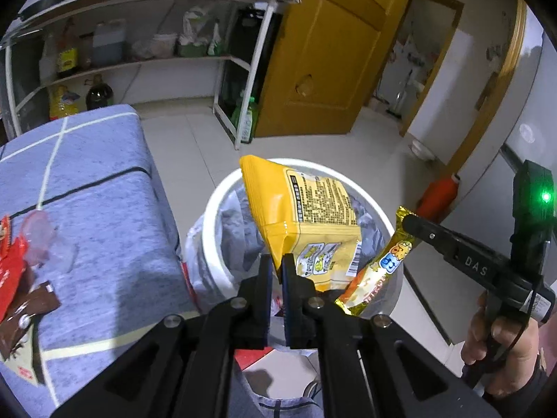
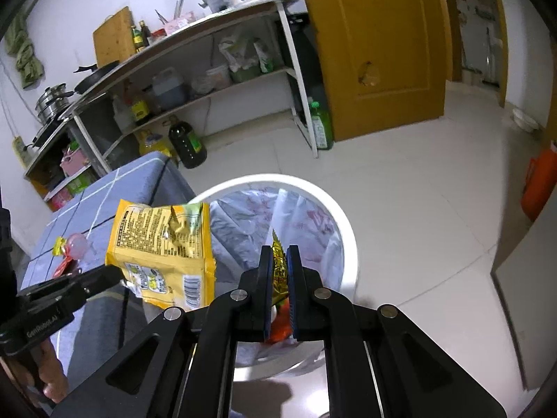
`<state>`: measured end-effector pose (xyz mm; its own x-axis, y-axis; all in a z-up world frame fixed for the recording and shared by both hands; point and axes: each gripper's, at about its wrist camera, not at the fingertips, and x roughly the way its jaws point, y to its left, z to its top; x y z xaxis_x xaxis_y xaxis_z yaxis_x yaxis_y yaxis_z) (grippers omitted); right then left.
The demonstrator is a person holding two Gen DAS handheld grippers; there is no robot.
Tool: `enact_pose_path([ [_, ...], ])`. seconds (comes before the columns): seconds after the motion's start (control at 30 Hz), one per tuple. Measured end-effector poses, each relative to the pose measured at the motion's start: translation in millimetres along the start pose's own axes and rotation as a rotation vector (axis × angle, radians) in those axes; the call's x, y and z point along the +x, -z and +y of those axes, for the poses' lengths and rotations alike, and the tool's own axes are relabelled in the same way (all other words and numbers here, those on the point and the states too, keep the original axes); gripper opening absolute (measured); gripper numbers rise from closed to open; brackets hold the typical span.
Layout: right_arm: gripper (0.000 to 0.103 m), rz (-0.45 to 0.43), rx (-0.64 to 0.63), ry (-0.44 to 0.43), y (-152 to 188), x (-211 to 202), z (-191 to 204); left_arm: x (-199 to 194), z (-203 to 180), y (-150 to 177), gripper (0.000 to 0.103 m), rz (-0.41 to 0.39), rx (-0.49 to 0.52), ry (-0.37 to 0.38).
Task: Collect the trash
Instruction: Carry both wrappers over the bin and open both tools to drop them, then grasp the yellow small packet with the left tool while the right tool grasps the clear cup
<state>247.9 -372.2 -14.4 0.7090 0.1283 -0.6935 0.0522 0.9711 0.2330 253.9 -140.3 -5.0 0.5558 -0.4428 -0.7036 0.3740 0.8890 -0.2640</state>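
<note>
My left gripper (image 1: 277, 261) is shut on a yellow snack bag (image 1: 306, 216) and holds it over the white trash bin (image 1: 212, 209) lined with a plastic bag. The bag also shows in the right wrist view (image 2: 163, 244), with the left gripper (image 2: 115, 278) at its lower edge. My right gripper (image 2: 279, 254) is shut on a gold and orange snack wrapper (image 2: 278, 268) over the bin (image 2: 348, 244). In the left wrist view the right gripper (image 1: 410, 223) pinches that wrapper (image 1: 379, 271) by its top end.
A blue-grey cloth-covered table (image 1: 87, 209) stands left of the bin, with red and brown wrappers (image 1: 21, 278) and a clear plastic cup (image 1: 45, 237) on it. Metal kitchen shelves (image 2: 209, 87) stand behind. A yellow door (image 2: 376, 45) and an orange container (image 2: 539, 188) are to the right.
</note>
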Motion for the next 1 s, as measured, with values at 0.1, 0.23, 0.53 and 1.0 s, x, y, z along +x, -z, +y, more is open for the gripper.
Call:
enact_pose_path([
  [0.1, 0.011, 0.029, 0.012, 0.021, 1.0, 9.4, -6.4, 7.7, -0.6, 1.0, 0.017, 0.016, 0.006, -0.009],
  [0.23, 0.018, 0.027, 0.006, 0.024, 2.4, 11.2, -6.4, 9.8, 0.2, 1.6, 0.031, 0.009, 0.011, -0.012],
  [0.53, 0.042, -0.023, -0.017, -0.01, -1.6, -1.9, 6.7, -13.2, 5.0, 4.4, 0.039, -0.043, -0.01, 0.01],
  [1.0, 0.042, -0.104, -0.198, -0.197, 10.0, -40.1, 92.6, -95.6, 45.5, 29.4, 0.048, -0.157, -0.059, -0.1],
])
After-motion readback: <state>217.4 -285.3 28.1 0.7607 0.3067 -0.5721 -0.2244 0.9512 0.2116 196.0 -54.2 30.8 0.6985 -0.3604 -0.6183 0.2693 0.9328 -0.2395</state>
